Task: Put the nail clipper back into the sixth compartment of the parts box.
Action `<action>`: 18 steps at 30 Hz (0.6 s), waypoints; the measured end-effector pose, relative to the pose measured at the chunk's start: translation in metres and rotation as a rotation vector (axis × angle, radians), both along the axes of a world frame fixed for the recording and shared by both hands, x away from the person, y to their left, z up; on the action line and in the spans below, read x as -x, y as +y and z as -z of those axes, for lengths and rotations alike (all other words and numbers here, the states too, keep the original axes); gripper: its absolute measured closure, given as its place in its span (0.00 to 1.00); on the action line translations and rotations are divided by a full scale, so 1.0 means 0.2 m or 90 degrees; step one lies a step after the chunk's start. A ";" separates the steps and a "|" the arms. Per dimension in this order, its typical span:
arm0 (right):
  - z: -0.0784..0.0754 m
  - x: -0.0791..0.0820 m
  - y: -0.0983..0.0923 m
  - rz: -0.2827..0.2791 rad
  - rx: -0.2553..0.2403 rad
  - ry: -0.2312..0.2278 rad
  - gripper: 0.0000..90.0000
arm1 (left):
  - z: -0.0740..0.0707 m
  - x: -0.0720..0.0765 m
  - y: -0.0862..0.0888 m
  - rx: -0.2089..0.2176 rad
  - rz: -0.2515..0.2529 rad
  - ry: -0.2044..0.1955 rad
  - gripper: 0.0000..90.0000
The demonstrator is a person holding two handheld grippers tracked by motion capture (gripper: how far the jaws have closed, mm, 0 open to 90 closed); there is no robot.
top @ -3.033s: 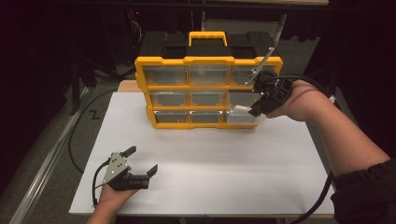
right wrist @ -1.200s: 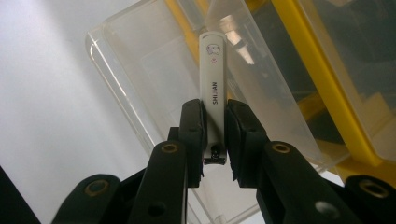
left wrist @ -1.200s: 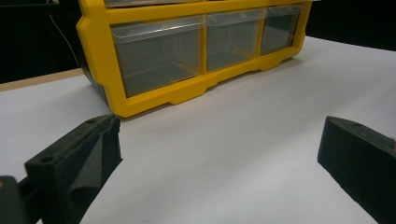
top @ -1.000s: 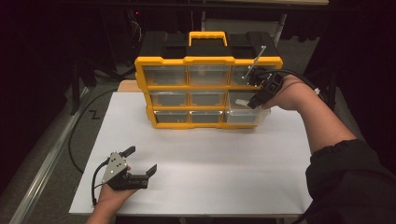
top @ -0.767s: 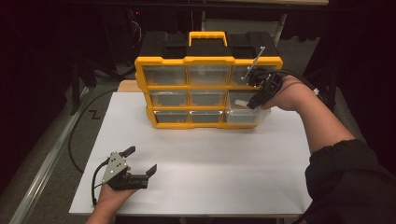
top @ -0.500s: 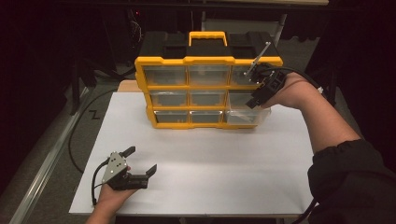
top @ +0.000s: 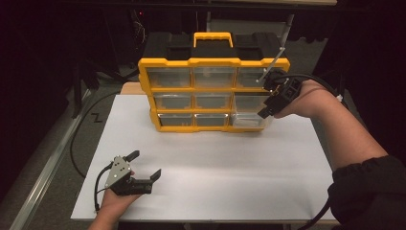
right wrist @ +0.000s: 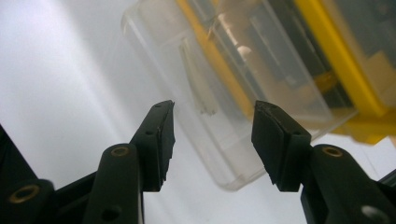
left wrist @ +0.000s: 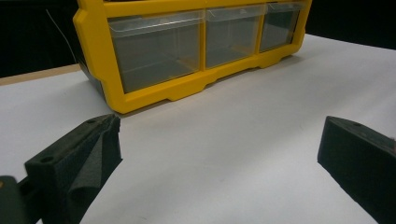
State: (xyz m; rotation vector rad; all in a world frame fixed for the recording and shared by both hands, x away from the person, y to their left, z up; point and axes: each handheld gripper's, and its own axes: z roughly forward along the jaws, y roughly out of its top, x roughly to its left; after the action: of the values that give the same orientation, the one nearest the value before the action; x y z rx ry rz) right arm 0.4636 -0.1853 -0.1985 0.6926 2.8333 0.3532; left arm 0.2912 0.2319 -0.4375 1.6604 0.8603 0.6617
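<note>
- The right gripper (top: 265, 111) has dropped from the organizer's (top: 213, 96) right-hand column, where it sat a second ago beside the middle row, to the bottom right drawer (top: 249, 120). It now sits at about 3 o'clock of the case, low against that drawer's front.
- That drawer stands pulled partly out of its slot, as it did three seconds ago; judging from the drop, the hand is coming back to it, either to draw it clear or to push it home.
- In the right gripper view the jaws are parted, with nothing between them; the drawer (right wrist: 219, 93) lies just beyond the tips, its pull tab (right wrist: 198, 79) roughly in line with the gap.
- The left gripper (top: 143, 165) has not moved; it rests at 7 o'clock on the sheet (top: 215, 163), jaws spread wide, holding nothing.
- Materials: the drawer is clear, thin-walled plastic with rounded corners and a moulded tab, glossy and likely slippery under the pads.
- The case frame is stiff yellow plastic, three rows by three columns, with a black top and a yellow handle (top: 213, 38).
- The jaw pads (right wrist: 161, 135) are matte black and look rubbery or foamy.
- The sheet is smooth, white and flat.
</note>
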 end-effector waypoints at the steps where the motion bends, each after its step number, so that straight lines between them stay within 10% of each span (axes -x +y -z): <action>1: 0.00 0.02 -0.01 0.001 -0.004 0.000 0.56 | 0.00 0.00 0.00 0.000 0.000 -0.001 0.00; 18: 0.05 0.17 -0.12 0.034 0.008 -0.003 0.51 | 0.00 0.00 -0.01 0.000 0.002 -0.003 0.00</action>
State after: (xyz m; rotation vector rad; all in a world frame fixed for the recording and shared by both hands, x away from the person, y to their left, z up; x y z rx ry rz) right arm 0.4301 -0.2102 -0.2075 0.7625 2.8034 0.3273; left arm 0.2908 0.2304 -0.4371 1.6591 0.8546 0.6635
